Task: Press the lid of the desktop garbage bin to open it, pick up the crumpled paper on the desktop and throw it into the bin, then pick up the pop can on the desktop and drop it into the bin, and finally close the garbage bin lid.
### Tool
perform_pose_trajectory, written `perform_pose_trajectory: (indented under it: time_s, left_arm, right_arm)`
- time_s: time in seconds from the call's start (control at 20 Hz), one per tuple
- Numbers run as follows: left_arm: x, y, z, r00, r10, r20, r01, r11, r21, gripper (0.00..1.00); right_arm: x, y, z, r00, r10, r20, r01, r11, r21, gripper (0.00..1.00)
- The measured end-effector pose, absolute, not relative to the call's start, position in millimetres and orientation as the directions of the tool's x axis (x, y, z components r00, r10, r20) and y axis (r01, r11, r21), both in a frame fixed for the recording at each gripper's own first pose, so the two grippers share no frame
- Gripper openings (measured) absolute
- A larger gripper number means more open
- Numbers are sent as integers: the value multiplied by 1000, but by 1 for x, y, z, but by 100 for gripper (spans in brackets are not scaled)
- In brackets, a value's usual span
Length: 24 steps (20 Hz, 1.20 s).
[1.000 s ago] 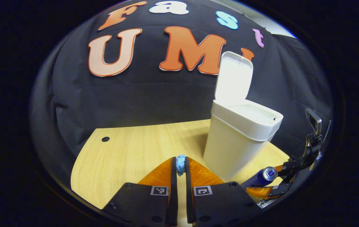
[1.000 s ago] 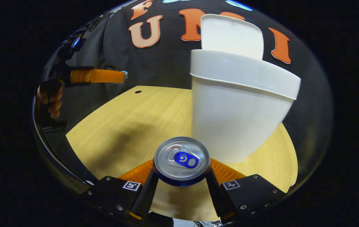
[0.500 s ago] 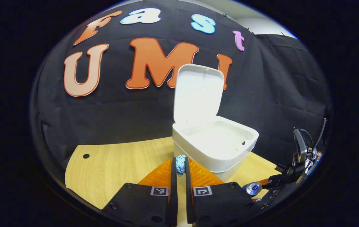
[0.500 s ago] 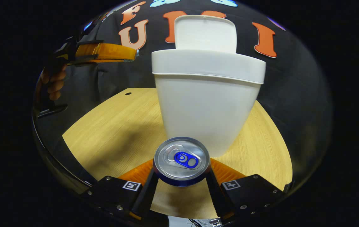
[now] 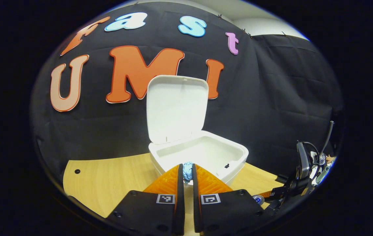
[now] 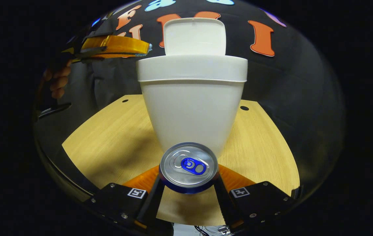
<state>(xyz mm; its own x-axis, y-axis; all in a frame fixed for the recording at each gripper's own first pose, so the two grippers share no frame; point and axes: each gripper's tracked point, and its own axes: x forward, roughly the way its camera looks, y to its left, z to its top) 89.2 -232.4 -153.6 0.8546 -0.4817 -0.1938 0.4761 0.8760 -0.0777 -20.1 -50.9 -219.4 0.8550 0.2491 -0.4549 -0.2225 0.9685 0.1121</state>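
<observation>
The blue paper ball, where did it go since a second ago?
The left gripper carried the crumpled paper up and toward the garbage bin, now at its open rim. Nothing was let go. The right gripper still holds the pop can, and the lid stayed up.

Crumpled paper [image 5: 187, 168] mostly hidden — bin's [image 6: 193, 108] inside unseen.

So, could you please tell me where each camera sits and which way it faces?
Left gripper view: rides the left gripper, raised, facing the open bin; its fingers pinch the crumpled paper.
Right gripper view: rides the right gripper, low, facing the bin's front; its fingers clamp the pop can; a hand shows.
Shared: bin, lid, table.
</observation>
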Motion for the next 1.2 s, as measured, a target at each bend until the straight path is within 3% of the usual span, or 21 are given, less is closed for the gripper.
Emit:
perform_pose_trajectory:
  time_s: [0.3, 0.7, 0.75, 0.8, 0.85, 0.95, 1.2]
  left_arm:
    - [90, -244, -165, 828, -505, -243, 500, 862, -84, 16]
    - [87, -241, -163, 824, -507, -252, 515, 856, -35, 34]
    - [87, -240, -162, 826, -503, -254, 513, 858, -31, 49]
    - [86, -238, -163, 825, -504, -256, 514, 857, -29, 55]
    - [87, -234, -161, 832, -494, -254, 506, 862, -20, 69]
    - [86, -228, -162, 839, -480, -255, 493, 870, -17, 62]
    - [78, -204, -163, 860, -444, -251, 449, 893, -37, 65]
  right_arm:
    - [-26, -73, -210, 869, 206, -449, -172, 978, 115, 78]
    - [-9, -101, -151, 912, 163, -377, -140, 986, 86, 78]
    - [-6, -106, -138, 922, 157, -354, -141, 988, 71, 78]
    - [-6, -110, -127, 929, 150, -338, -139, 989, 56, 78]
    - [-5, -115, -114, 936, 141, -322, -136, 990, 41, 74]
    - [-2, -127, -88, 949, 112, -294, -115, 993, 7, 78]
    - [9, -135, -28, 970, 118, -213, -128, 991, -31, 78]
